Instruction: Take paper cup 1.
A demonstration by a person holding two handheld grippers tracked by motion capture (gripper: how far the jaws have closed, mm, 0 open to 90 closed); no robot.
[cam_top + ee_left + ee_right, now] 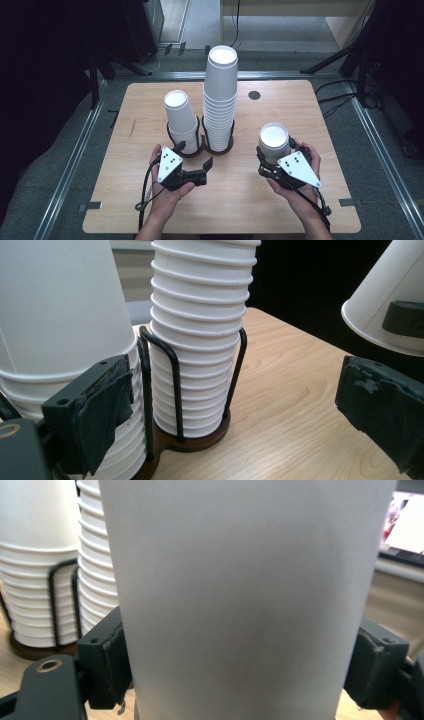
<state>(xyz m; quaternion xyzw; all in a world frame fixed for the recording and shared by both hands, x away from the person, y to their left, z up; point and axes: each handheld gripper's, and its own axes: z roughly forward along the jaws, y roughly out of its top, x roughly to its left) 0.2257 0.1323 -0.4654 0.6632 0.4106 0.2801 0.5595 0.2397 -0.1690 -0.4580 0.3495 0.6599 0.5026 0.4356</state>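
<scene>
Wooden table [230, 200]: right gripper [268, 161] grasping cup [273, 141], upside-down, axis upright; left gripper [194, 156] released.

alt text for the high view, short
A person's right tongs grip an upside-down white paper cup over a wooden table. The left tongs stand open beside a two-slot holder bearing a short cup stack and a tall cup stack.
</scene>
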